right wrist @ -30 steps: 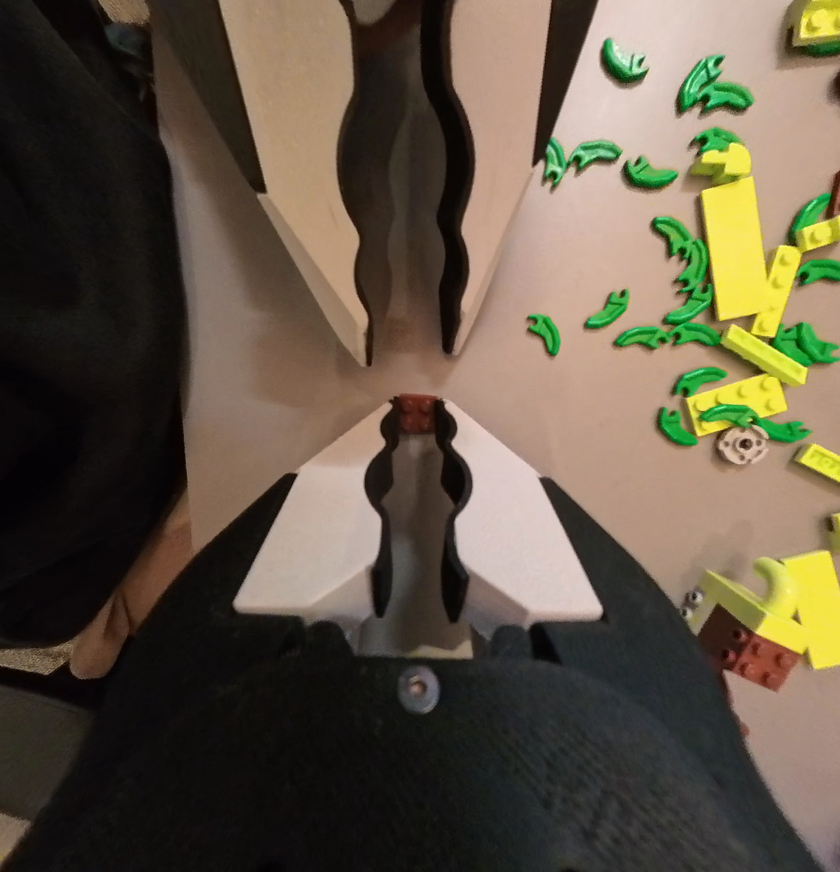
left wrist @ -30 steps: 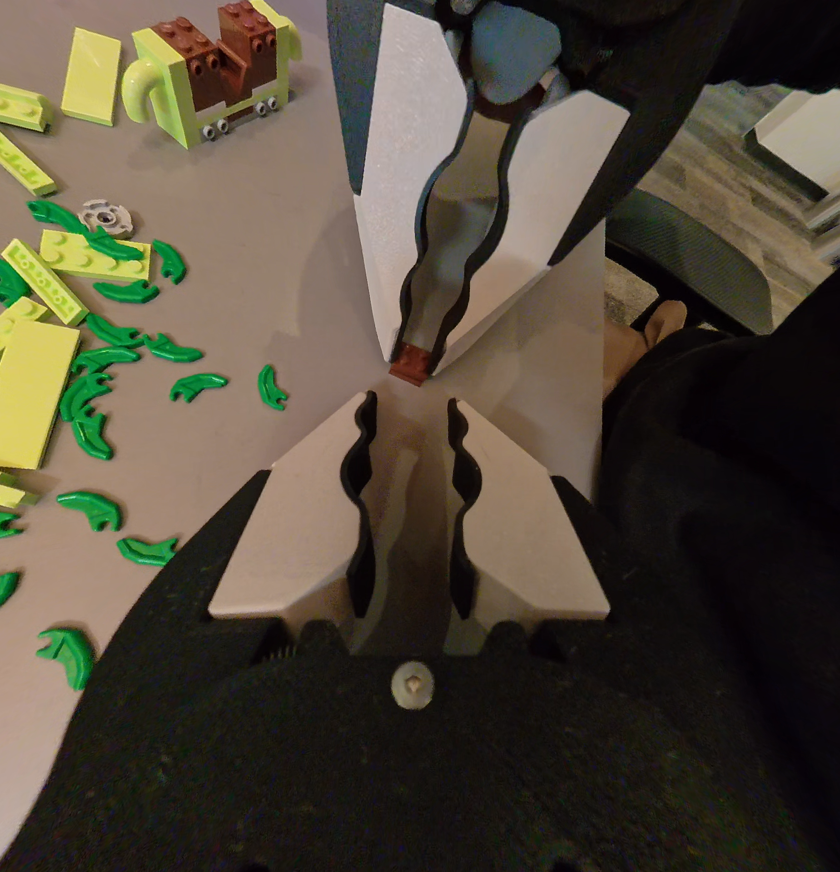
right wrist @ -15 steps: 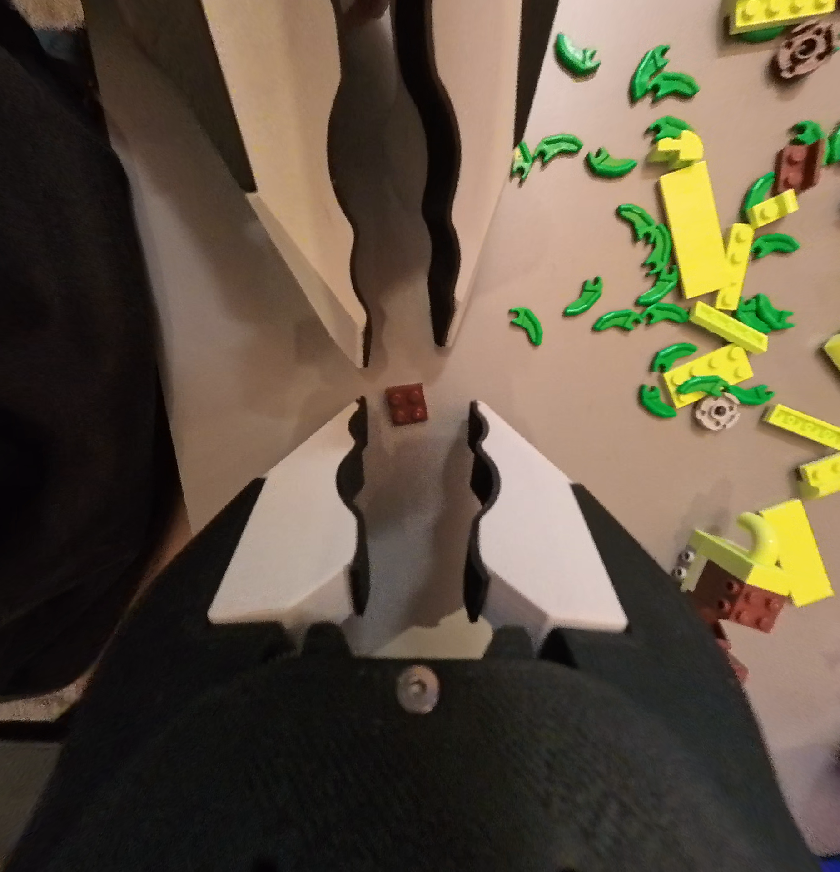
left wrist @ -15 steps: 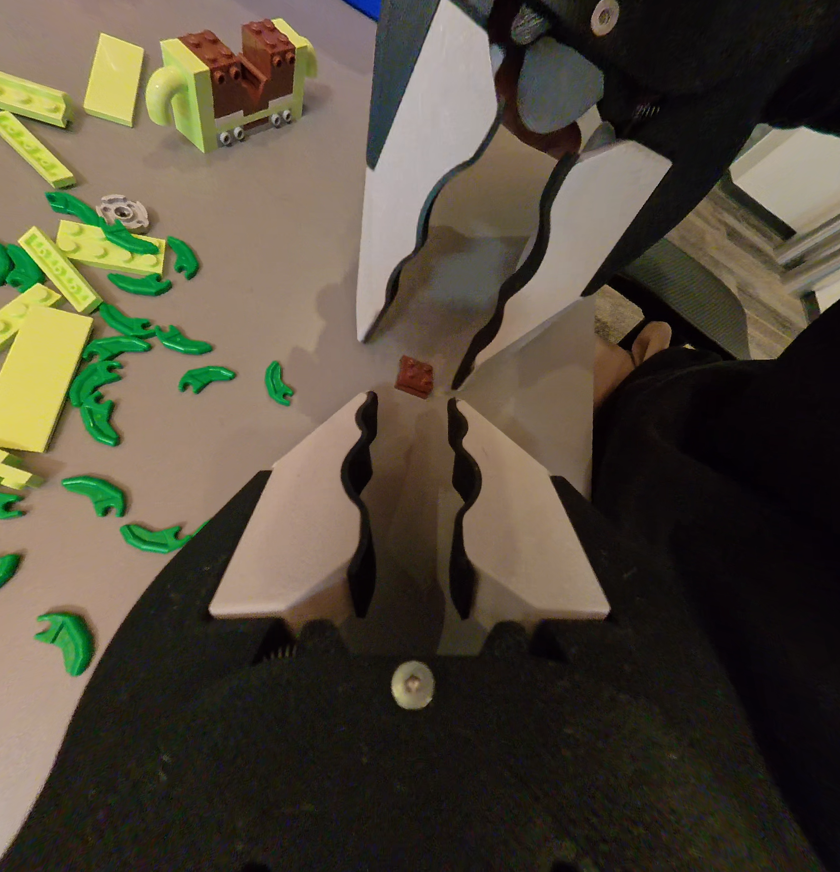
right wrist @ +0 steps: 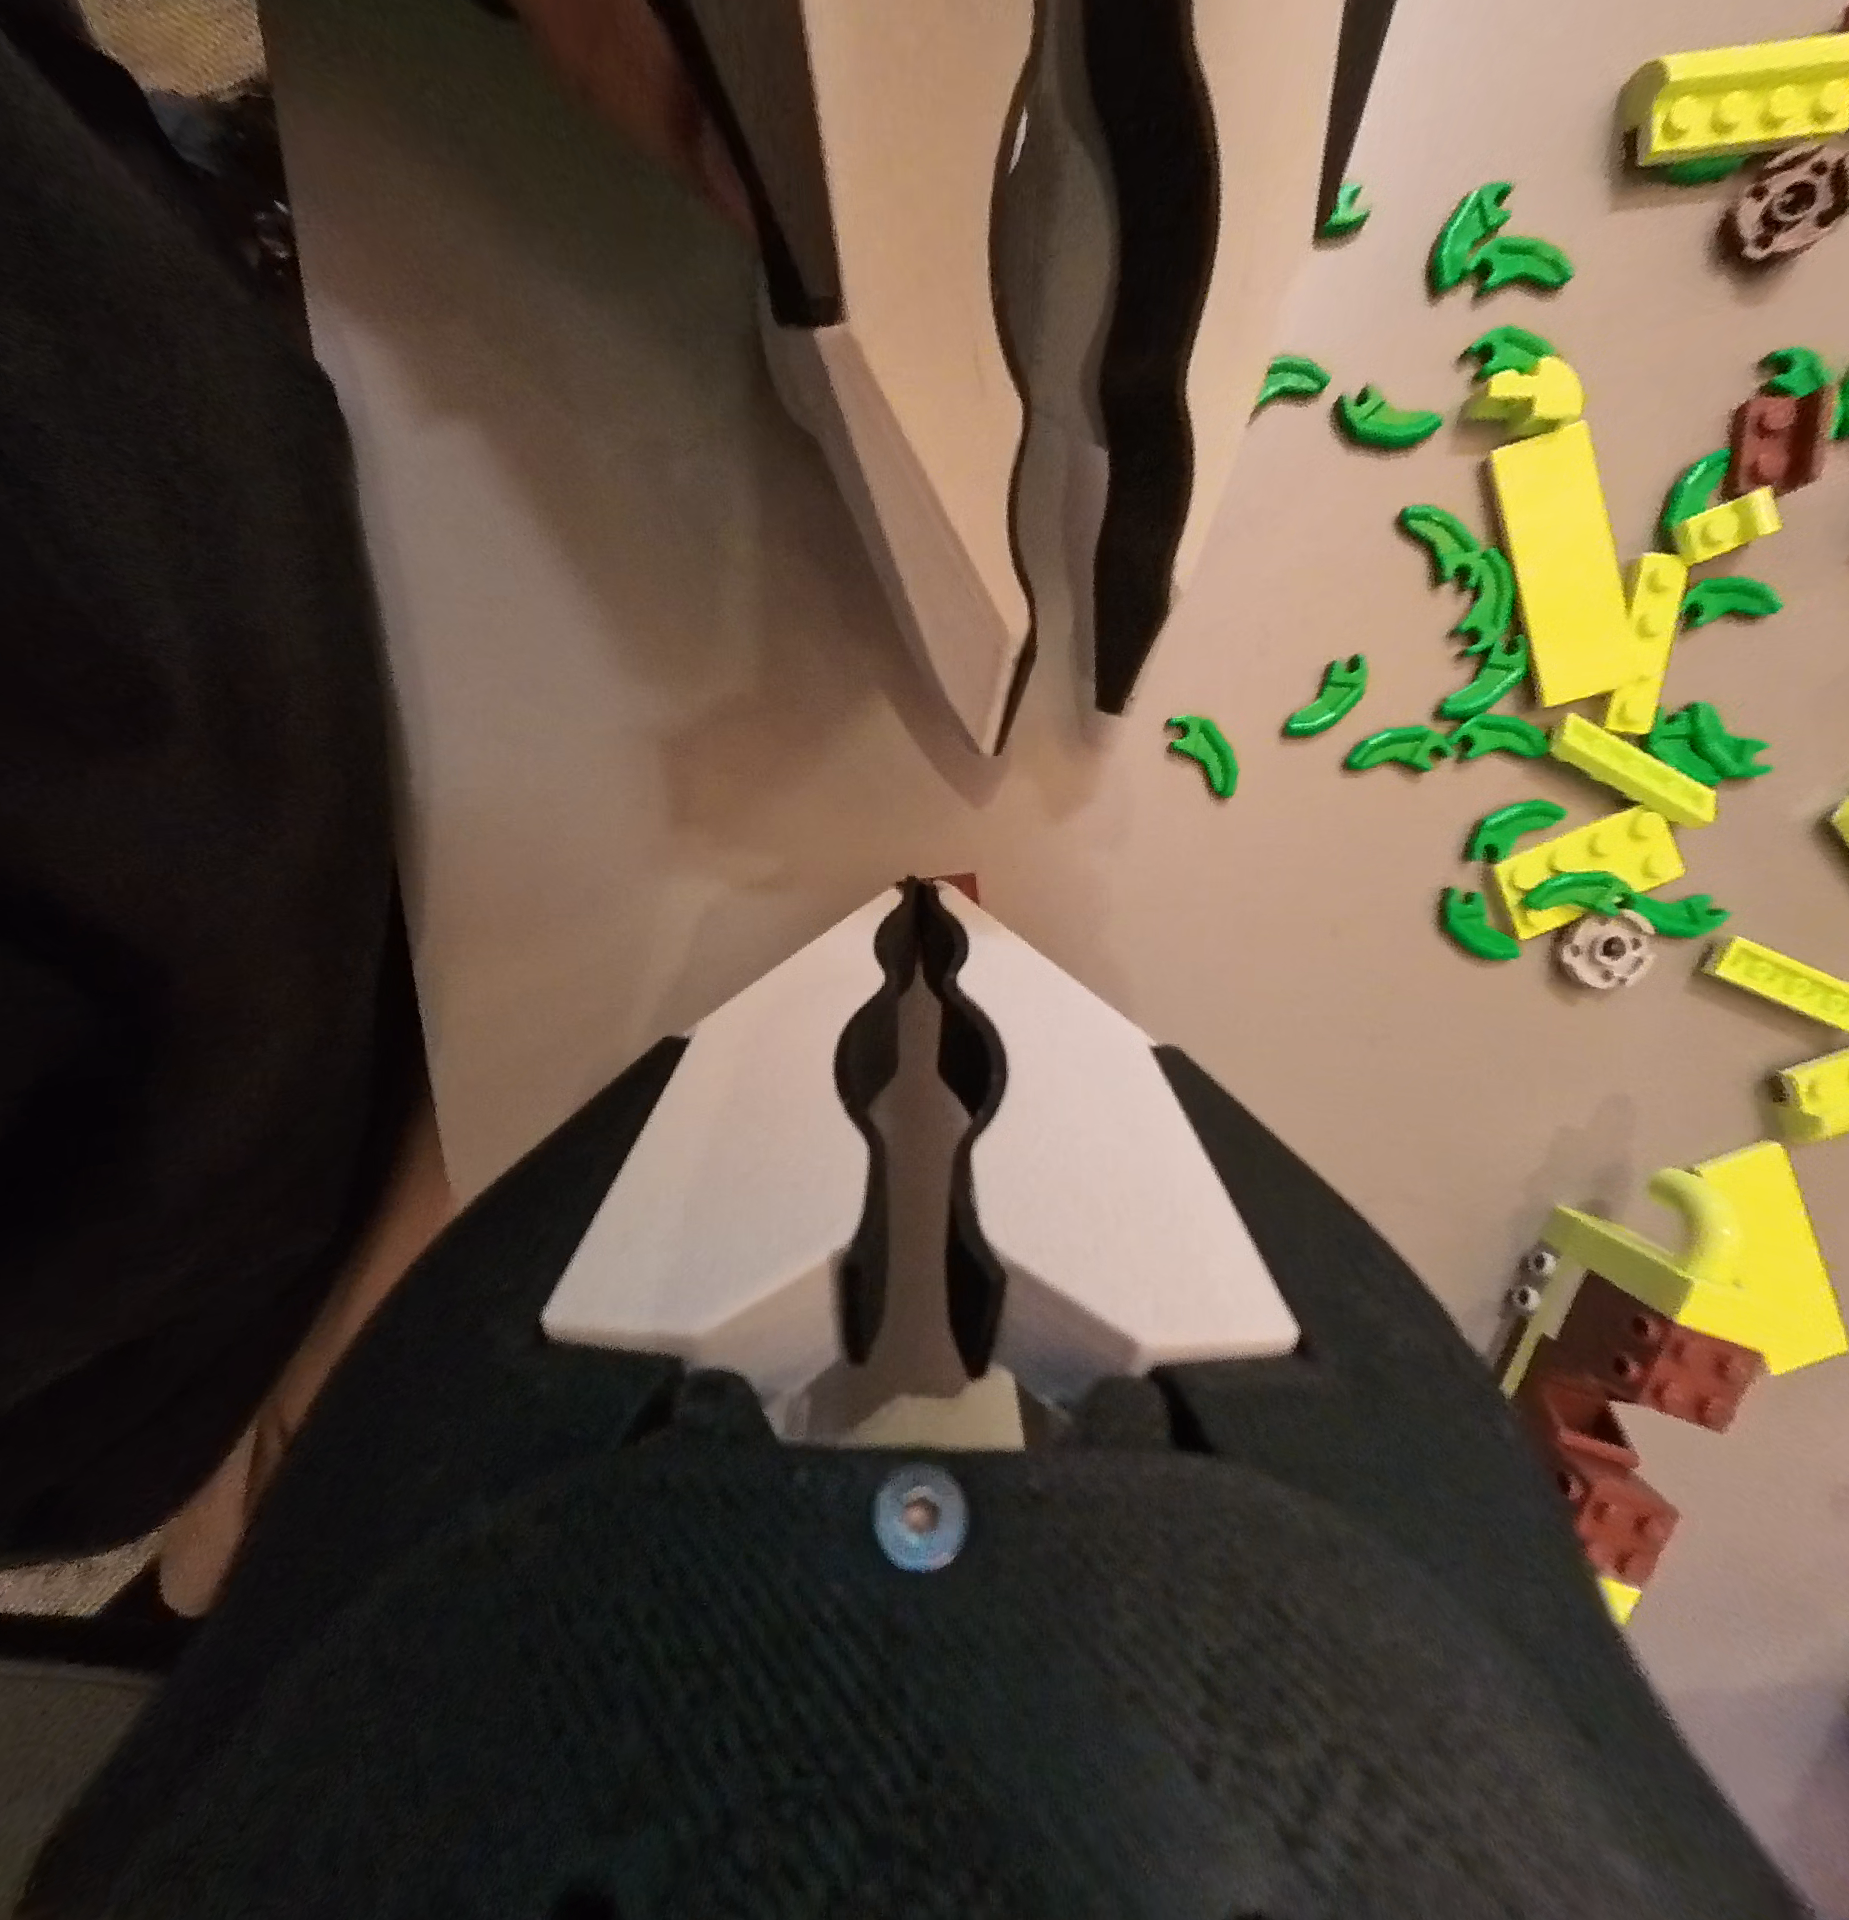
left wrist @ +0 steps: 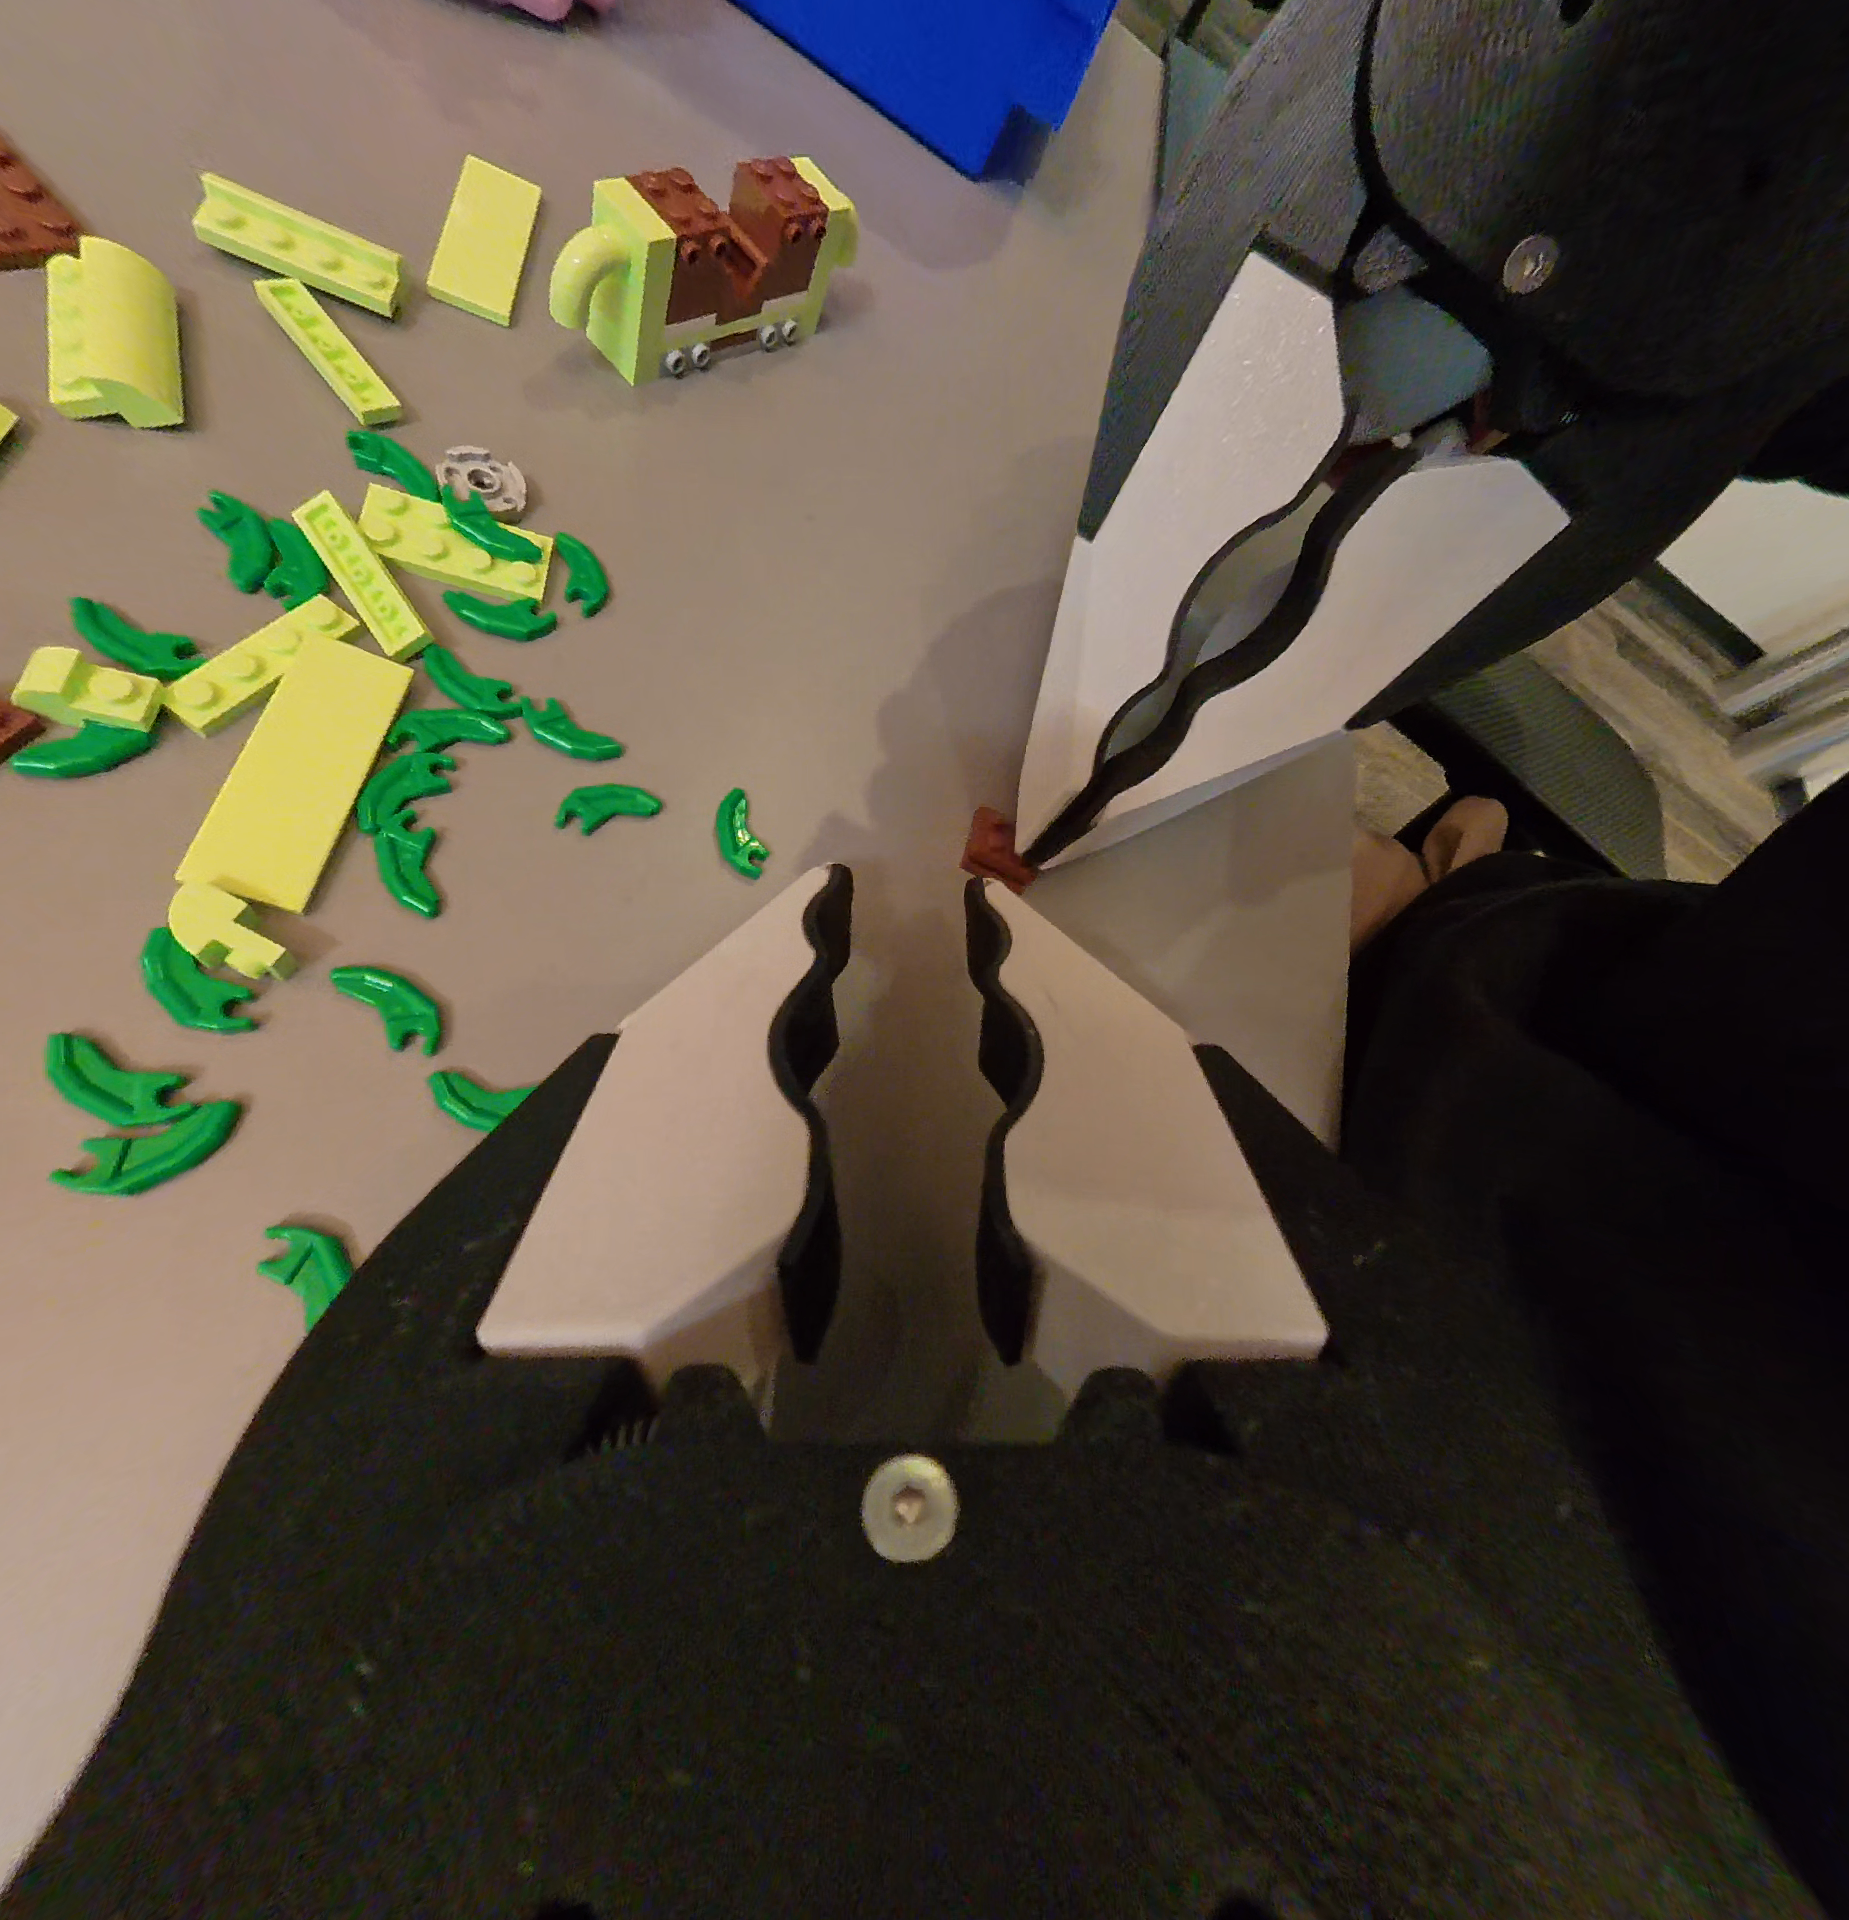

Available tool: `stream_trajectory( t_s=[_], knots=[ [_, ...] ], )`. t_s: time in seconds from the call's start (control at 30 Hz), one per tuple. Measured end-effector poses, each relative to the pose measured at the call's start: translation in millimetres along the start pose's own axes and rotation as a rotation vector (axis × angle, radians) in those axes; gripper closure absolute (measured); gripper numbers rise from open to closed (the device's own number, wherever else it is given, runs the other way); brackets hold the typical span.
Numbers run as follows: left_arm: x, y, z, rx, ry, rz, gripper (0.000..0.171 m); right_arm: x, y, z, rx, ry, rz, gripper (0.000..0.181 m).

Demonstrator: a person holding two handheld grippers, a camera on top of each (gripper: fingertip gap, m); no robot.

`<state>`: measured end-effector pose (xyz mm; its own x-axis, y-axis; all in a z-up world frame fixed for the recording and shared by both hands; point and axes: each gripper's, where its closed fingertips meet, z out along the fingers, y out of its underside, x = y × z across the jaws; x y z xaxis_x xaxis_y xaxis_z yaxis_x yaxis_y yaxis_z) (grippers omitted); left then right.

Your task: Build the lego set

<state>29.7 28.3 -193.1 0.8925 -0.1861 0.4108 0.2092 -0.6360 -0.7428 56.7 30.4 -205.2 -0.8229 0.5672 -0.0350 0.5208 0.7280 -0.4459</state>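
Left wrist view: the left gripper (left wrist: 907, 894) sits centre frame, jaws parted, nothing between them. Just past its right tip lies the small brown lego piece (left wrist: 999, 837), right of centre on the grey table (left wrist: 795, 540), near the table edge. The right gripper (left wrist: 1034, 854) comes in from the upper right, tips pressed together at the piece's right edge; whether they pinch it or only touch it, cannot tell.

Right wrist view: the right gripper's tips are clenched, and a sliver of brown shows just beyond them, mid-frame.

Upper middle of the left view: a partly built lime-and-brown model (left wrist: 712, 272). Left side: scattered green leaf pieces (left wrist: 406, 1008) and lime plates (left wrist: 296, 784).
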Motion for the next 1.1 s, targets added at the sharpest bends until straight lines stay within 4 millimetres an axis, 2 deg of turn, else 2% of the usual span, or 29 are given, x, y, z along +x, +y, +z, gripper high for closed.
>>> stream_trajectory(
  t_s=[0.23,0.47,0.57,0.67,1.1],
  knots=[
    [0,2,2,-0.015,-0.01,0.012,0.156,1,-3,3,-0.057,-0.034,0.055,0.181],
    [-1,1,1,-0.01,-0.005,-0.001,0.159,2,-7,5,-0.109,-0.058,0.185,0.181],
    [-5,1,1,-0.012,-0.032,-0.011,0.171,2,-9,6,-0.116,-0.066,0.223,0.181],
    [-12,2,1,-0.017,-0.076,-0.037,0.171,3,-10,7,-0.151,-0.046,0.22,0.181],
    [-17,5,0,-0.023,-0.084,-0.079,0.171,4,-12,9,-0.258,-0.014,0.275,0.181]
  ],
)
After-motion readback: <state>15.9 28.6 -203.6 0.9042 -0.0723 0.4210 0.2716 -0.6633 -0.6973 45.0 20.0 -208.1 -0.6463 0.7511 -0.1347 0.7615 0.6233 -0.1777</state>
